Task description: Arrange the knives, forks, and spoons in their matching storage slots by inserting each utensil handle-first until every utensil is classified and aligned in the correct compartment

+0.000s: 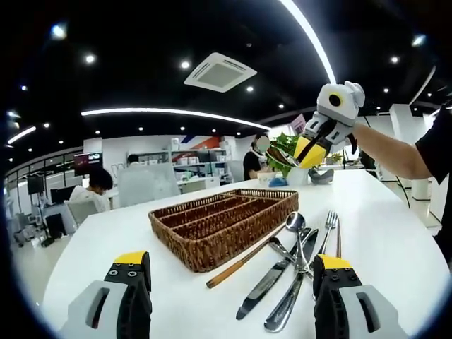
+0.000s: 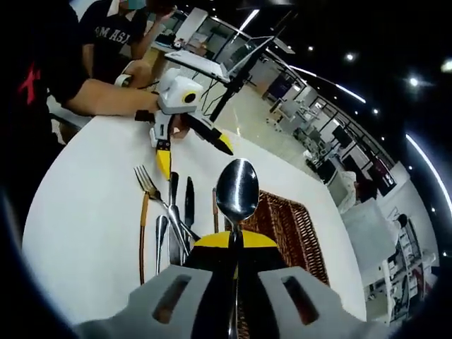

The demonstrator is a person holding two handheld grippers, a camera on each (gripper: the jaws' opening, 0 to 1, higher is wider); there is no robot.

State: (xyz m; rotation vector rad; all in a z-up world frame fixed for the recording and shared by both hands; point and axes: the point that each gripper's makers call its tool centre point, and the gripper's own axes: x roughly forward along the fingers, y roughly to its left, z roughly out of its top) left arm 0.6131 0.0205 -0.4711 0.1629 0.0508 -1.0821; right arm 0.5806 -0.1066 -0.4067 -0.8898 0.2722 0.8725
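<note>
Wicker tray [image 1: 224,227] mid-frame on white counter [image 1: 106,240], slots bare. Loose cutlery pile [image 1: 293,265] lower right, beside tray. Right claw [image 2: 236,244] clamped on spoon [image 2: 237,189], bowl up. Left claw [image 1: 229,272] spread wide, holding nothing.

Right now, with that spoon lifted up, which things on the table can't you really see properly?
- Spoon, right gripper view: handle hidden between the shut jaws of the right gripper.
- Wicker tray, right gripper view: near end covered by that gripper.
- Wicker tray, left gripper view: slot floors hidden behind its near wall.
- Utensil pile, left gripper view: pieces overlap; the left gripper covers some ends.
</note>
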